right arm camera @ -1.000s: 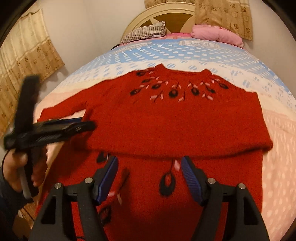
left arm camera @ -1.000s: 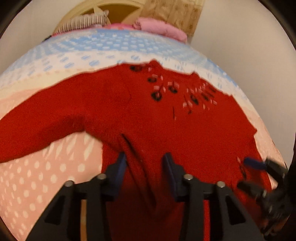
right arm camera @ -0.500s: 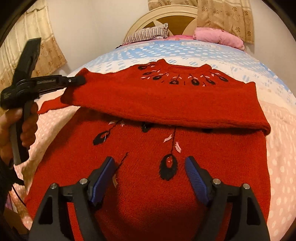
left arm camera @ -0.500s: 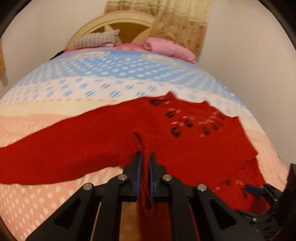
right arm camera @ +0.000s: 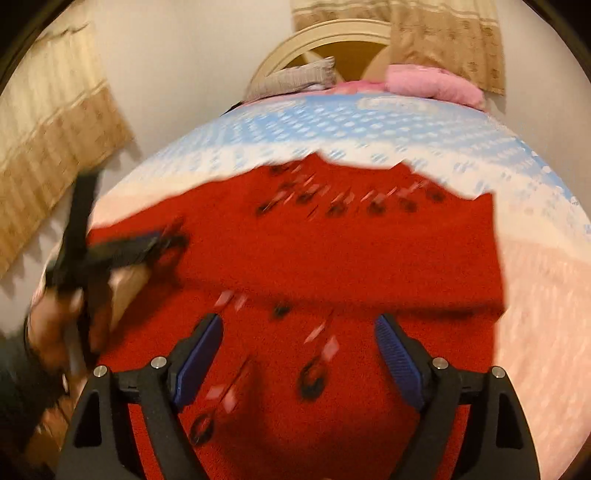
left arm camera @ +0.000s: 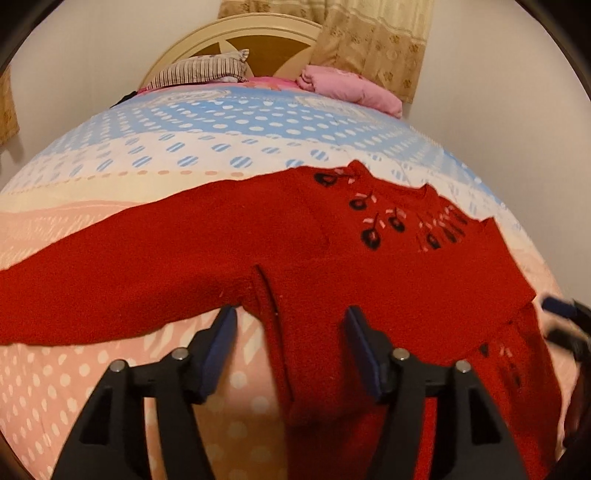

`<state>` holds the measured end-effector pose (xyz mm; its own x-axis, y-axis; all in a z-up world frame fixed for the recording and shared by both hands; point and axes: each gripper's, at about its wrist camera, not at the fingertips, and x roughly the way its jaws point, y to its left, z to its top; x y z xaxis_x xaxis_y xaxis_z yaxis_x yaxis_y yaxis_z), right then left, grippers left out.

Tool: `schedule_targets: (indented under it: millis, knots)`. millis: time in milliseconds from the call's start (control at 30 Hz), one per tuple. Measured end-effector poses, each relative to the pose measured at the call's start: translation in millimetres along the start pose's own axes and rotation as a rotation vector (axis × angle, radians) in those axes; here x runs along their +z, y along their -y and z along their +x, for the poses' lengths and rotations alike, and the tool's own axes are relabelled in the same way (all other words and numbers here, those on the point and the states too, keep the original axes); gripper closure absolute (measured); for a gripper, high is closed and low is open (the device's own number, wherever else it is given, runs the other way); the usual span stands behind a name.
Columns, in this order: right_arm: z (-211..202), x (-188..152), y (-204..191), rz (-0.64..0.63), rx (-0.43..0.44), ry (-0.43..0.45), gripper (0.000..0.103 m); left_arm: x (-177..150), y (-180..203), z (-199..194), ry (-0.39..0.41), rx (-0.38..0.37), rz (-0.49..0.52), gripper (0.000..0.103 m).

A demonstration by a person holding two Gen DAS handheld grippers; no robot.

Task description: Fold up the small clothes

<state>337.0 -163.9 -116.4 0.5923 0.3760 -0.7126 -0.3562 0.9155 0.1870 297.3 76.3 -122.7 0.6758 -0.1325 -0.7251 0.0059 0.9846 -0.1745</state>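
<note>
A red knitted sweater (left arm camera: 332, 273) with dark flower motifs lies spread on the bed, its upper part folded over the lower part, one sleeve (left arm camera: 110, 266) stretched to the left. My left gripper (left arm camera: 290, 323) is open just above the sweater's side near the armpit, holding nothing. My right gripper (right arm camera: 297, 332) is open over the sweater (right arm camera: 332, 266) below the fold edge; that view is blurred by motion. The left gripper (right arm camera: 162, 240) shows at the left of the right wrist view, the right gripper (left arm camera: 565, 314) at the right edge of the left wrist view.
The bedspread (left arm camera: 221, 147) has blue, white and pink dotted bands. A striped pillow (left arm camera: 207, 70) and a pink pillow (left arm camera: 351, 88) lie at the headboard (left arm camera: 236, 33). Curtains (right arm camera: 48, 166) hang by the left wall. The bed's right edge is near the wall.
My left gripper, shut on the sweater's fold half a second ago, has opened and let the cloth drop flat. The right gripper stayed open and moved forward over the sweater.
</note>
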Motion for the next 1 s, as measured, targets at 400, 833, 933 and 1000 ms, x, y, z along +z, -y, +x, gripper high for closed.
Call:
schedule_targets:
  millis: [400, 833, 933, 1000]
  knots:
    - [47, 13, 123, 0.269, -0.079, -0.062, 0.023, 0, -11, -10, 0.001, 0.016, -0.004, 0.025]
    - [44, 31, 80, 0.166, -0.052, -0.03, 0.022, -27, -141, -56, 0.016, 0.336, -0.068, 0.009]
    - [59, 14, 108, 0.243, -0.086, -0.079, 0.022, -27, -187, -66, 0.01, 0.41, -0.168, 0.009]
    - [54, 10, 109, 0.209, -0.065, -0.052, 0.022, -28, -214, -73, -0.003, 0.447, -0.234, 0.009]
